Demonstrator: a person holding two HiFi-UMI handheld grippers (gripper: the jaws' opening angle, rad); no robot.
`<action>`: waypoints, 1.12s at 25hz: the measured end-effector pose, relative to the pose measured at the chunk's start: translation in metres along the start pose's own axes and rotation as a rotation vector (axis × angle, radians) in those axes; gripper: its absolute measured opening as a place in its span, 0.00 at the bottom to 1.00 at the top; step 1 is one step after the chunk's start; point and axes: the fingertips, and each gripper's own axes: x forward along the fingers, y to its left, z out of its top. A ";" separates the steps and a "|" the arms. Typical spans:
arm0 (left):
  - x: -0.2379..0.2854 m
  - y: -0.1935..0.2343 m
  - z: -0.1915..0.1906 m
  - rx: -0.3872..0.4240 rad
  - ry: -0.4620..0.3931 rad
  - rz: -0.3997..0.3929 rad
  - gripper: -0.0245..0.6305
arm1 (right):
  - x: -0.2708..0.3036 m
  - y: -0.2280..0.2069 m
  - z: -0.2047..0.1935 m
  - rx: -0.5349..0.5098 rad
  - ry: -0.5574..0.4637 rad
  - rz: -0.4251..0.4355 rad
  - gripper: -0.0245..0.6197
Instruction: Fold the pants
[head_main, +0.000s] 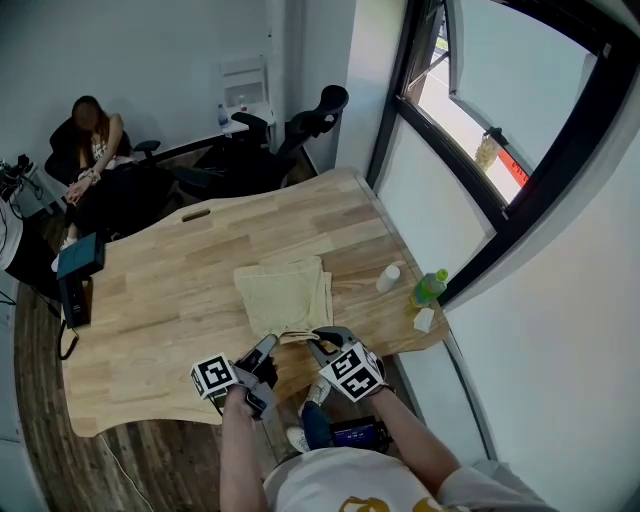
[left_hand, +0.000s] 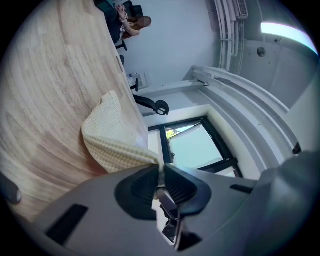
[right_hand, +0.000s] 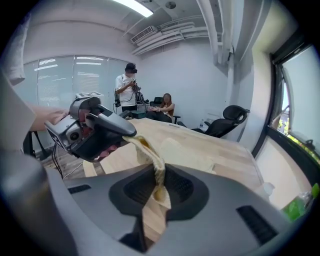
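The pale yellow pants (head_main: 283, 290) lie partly folded on the wooden table (head_main: 180, 290), near its front edge. Their near edge is lifted off the wood between my two grippers. My left gripper (head_main: 268, 347) is shut on the near left corner; in the left gripper view the cloth (left_hand: 112, 137) runs straight into the closed jaws of that gripper (left_hand: 161, 172). My right gripper (head_main: 318, 340) is shut on the near right corner, and in the right gripper view a fold of the cloth (right_hand: 152, 155) is pinched between its pads (right_hand: 159, 182). The left gripper (right_hand: 92, 127) shows there too, close by.
A white cup (head_main: 388, 278), a green bottle (head_main: 429, 288) and a small white box (head_main: 424, 320) stand at the table's right edge by the window. A dark box (head_main: 80, 258) sits at the left edge. A seated person (head_main: 92, 150) and office chairs (head_main: 310, 118) are beyond the table.
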 end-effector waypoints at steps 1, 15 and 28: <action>0.003 0.001 0.005 0.001 -0.003 0.004 0.10 | 0.002 -0.003 0.002 0.003 0.001 0.004 0.12; 0.063 -0.004 0.084 -0.109 -0.065 -0.073 0.10 | 0.064 -0.077 0.052 0.096 0.016 0.120 0.12; 0.106 0.066 0.144 -0.122 -0.086 0.071 0.10 | 0.152 -0.129 0.046 0.121 0.140 0.184 0.12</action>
